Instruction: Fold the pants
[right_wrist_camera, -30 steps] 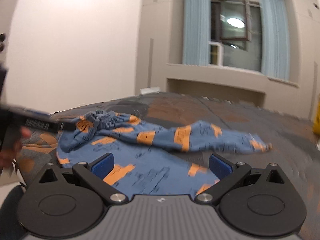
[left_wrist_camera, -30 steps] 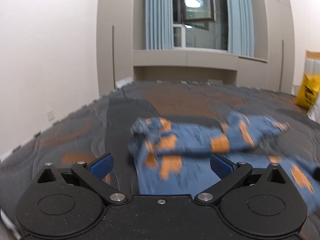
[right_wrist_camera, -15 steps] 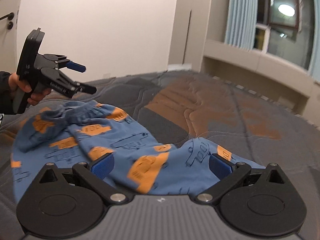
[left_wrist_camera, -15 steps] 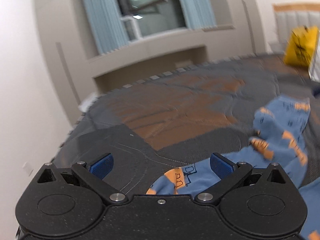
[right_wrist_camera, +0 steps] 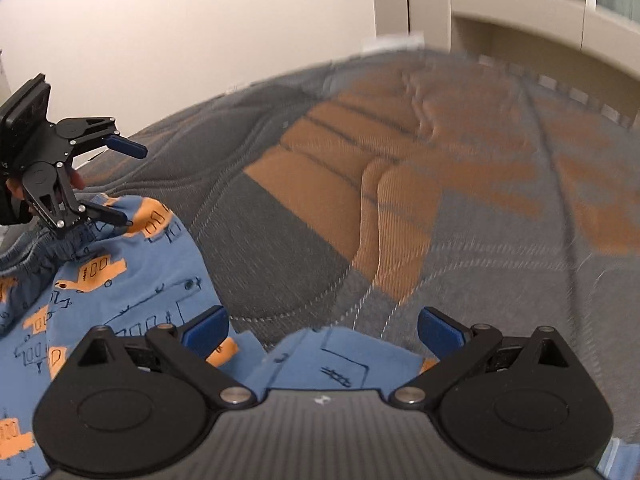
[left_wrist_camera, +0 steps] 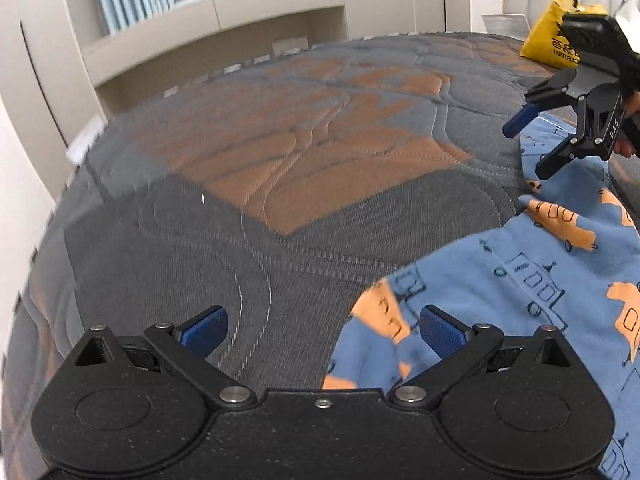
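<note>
Left wrist, change: a second ago I was looking across the whole crumpled pants (left_wrist_camera: 520, 292); now my left gripper (left_wrist_camera: 322, 330) sits low over one edge of them, near the mattress (left_wrist_camera: 280, 152).
Left wrist, meaning: I judge this as lining up a first grasp, nothing folded yet.
Left wrist, pose: jaws wide apart, the cloth edge lying just by the right-hand pad, nothing held (the yellow bag (left_wrist_camera: 550, 36) sits well away).
Right wrist, change: my view has dropped from the window to the bed, close over another end of the pants (right_wrist_camera: 100, 280).
Right wrist, pose: right gripper (right_wrist_camera: 322, 330) spread open and empty, fabric under and between the fingers; the other gripper hovers open over the gathered waistband end.
</note>
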A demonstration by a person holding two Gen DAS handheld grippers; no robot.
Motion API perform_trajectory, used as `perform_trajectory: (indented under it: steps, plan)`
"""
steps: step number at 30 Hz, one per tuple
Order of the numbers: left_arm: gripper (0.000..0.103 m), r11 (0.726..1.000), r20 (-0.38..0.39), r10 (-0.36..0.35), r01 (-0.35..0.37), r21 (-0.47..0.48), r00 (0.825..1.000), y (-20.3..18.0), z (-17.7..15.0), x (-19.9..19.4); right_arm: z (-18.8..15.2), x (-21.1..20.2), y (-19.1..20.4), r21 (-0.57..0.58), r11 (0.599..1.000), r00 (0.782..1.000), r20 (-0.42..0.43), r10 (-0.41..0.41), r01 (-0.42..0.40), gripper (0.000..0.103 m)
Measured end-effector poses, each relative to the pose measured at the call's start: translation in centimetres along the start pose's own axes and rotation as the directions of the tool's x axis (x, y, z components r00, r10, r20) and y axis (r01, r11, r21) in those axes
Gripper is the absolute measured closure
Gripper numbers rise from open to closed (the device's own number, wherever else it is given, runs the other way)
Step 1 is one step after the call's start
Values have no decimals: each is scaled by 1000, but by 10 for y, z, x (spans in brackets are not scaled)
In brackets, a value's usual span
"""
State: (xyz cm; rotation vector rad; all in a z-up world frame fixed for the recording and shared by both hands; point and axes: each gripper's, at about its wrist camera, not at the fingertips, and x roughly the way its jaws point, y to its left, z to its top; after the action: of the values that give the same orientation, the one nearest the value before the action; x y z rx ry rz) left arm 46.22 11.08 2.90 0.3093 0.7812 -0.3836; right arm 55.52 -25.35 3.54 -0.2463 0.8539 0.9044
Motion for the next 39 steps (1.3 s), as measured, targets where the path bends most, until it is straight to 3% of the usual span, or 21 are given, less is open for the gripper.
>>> perform_trajectory:
  steps: [3, 6, 8, 10, 13, 16, 21, 28, 31, 35, 39]
  plan:
    - [21, 999, -42, -49, 48, -24, 998, 7, -8, 2, -7, -1, -8, 14, 999, 998, -37, 44, -44, 9]
    - [49, 999, -85, -46, 44, -21, 995, 5, -12, 4, -16, -9, -7, 5, 999, 997, -57, 43, -42, 27]
    - [74, 997, -89, -68, 65, -34, 994, 5, -14, 1, -21, -13, -1, -8, 999, 997, -65, 32, -33, 46]
    - [86, 996, -83, -82, 79, -45, 993, 3, -14, -4, -25, -20, 5, -27, 999, 998, -53, 15, -17, 60]
    - [92, 998, -66, -42, 40, -42, 997, -2, -12, -12, -31, -31, 14, -39, 999, 999, -18, -31, 30, 85]
    - [96, 998, -19, -17, 16, -53, 1000, -7, -11, -29, -37, -44, 26, -51, 996, 997, 28, -74, 75, 96]
    - [97, 999, 113, 31, -28, -25, 993, -23, -18, -84, -57, -88, 63, -77, 985, 977, 165, -138, 152, 99]
    - [98, 990, 214, 112, -128, 63, 970, -53, -65, -167, -109, -172, 141, -28, 967, 908, 351, -228, 253, 99]
    - [98, 981, 252, 122, -156, 116, 960, -73, -95, -191, -136, -193, 184, -40, 957, 888, 384, -251, 288, 99]
    - [98, 975, 285, 98, -149, 162, 953, -98, -136, -214, -174, -202, 235, -49, 952, 882, 393, -260, 303, 99]
    - [98, 976, 269, 77, -127, 176, 960, -114, -175, -213, -207, -195, 266, -29, 949, 880, 382, -281, 315, 99]
